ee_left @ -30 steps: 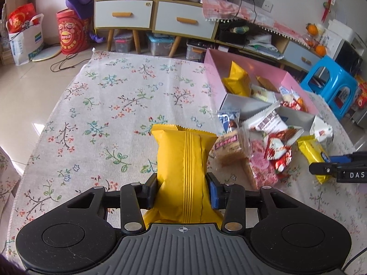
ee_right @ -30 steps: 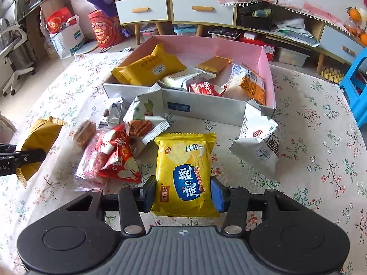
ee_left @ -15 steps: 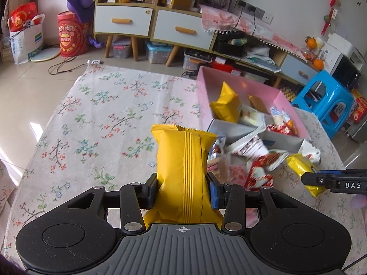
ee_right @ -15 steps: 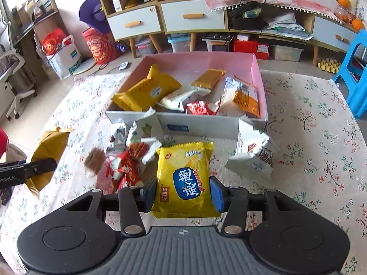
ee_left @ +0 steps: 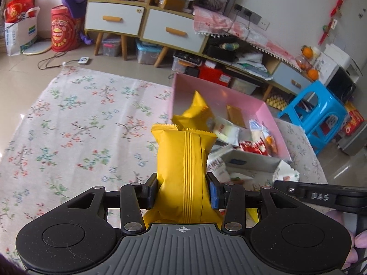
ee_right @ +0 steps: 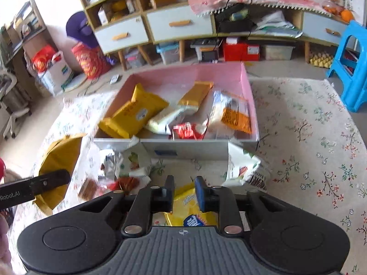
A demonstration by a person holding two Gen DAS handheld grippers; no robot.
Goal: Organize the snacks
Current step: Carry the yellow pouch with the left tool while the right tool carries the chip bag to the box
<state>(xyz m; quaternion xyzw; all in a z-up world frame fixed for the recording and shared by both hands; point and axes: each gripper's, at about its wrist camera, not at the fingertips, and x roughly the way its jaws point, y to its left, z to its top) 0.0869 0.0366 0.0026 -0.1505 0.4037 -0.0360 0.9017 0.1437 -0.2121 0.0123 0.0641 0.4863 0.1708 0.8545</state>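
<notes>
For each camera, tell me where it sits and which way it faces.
Left wrist: on the left gripper, looking down along its jaws, shut on a plain yellow packet, toward the pink box; the right gripper shows at the right edge.
Right wrist: on the right gripper, facing the box head-on; its jaws are closing around a yellow cracker packet; the left gripper shows at left.
Shared: the box, the flowered cloth, the drawers.

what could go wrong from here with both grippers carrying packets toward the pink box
The right gripper is closing on the yellow biscuit packet, which sits low between its pads, so it might slip out. The left gripper pinches the plain yellow packet near its bottom; the top could flop. The pink box is crowded, so packets may pile up.
</notes>
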